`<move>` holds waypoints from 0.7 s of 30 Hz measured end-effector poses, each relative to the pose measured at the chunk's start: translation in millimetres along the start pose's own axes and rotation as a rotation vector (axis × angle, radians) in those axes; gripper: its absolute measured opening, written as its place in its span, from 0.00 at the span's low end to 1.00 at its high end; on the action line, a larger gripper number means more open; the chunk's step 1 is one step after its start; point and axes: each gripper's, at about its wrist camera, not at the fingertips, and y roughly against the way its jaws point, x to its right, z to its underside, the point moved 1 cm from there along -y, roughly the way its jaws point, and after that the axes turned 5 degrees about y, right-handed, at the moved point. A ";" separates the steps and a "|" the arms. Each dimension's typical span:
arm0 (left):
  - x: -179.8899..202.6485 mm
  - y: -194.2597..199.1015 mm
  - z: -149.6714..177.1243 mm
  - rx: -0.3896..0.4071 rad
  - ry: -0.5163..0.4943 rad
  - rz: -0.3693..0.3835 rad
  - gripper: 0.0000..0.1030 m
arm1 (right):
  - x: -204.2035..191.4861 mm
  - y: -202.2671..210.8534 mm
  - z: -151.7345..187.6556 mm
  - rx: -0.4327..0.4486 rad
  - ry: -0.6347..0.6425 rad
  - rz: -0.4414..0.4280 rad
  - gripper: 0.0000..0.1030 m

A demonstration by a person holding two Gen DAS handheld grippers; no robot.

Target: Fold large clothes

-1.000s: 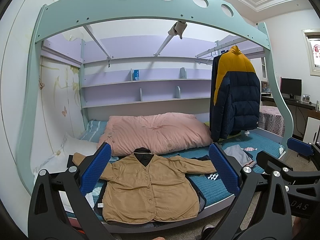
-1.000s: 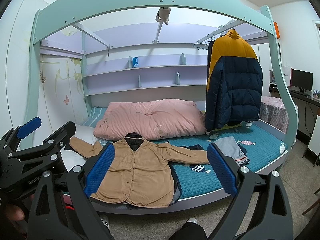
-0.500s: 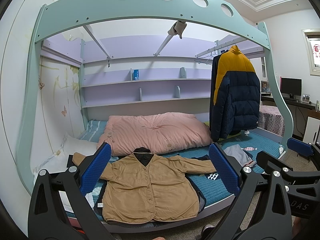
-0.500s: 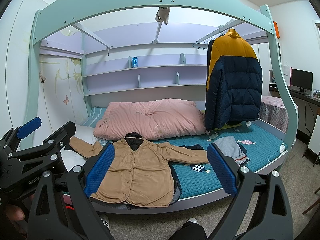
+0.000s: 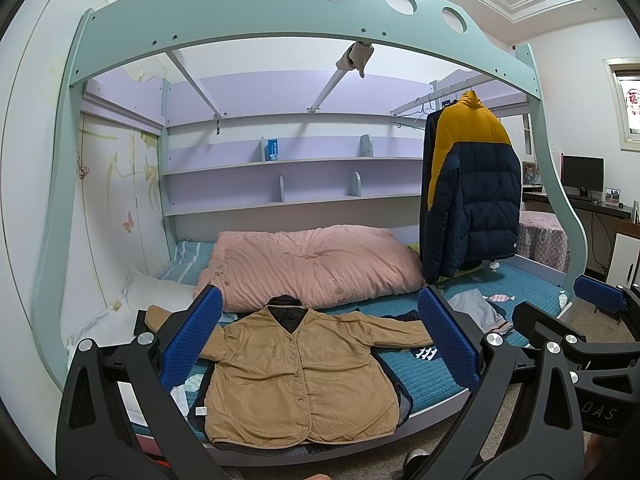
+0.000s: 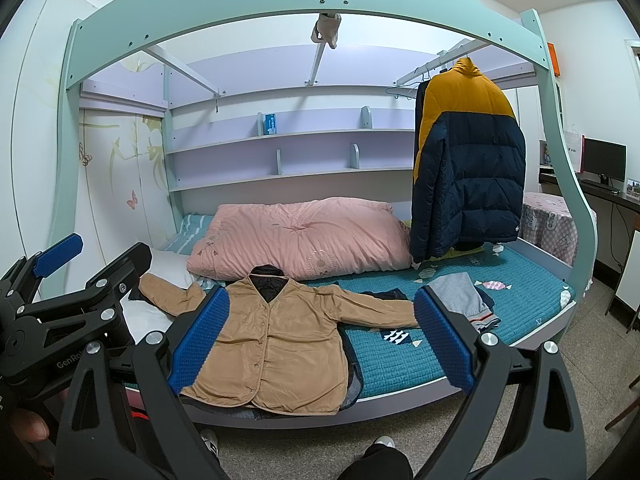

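Both grippers, left (image 5: 318, 344) and right (image 6: 318, 340), gape empty, well short of the tan jacket (image 5: 298, 372) spread lower-centre on the bed (image 6: 400, 364), collar away, sleeves sideways; neither looks nearer.

Home bedroom: bunk bed (image 5: 120, 28), pink duvet (image 5: 312, 264), hanging jacket (image 5: 472, 192).

The bed (image 5: 424, 380) carried a tan jacket (image 5: 296, 380) at 6 o'clock and a pink quilt (image 5: 312, 268) at 12.
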 end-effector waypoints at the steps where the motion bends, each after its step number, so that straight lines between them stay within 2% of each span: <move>1: -0.1 0.3 -0.1 0.000 0.001 0.000 0.95 | 0.0 -0.2 -0.1 -0.001 0.000 0.000 0.88; 21: -4.7 -7.8 5.3 -0.005 0.004 -0.002 0.95 | -3.6 -5.5 0.5 -0.007 0.001 -0.002 0.88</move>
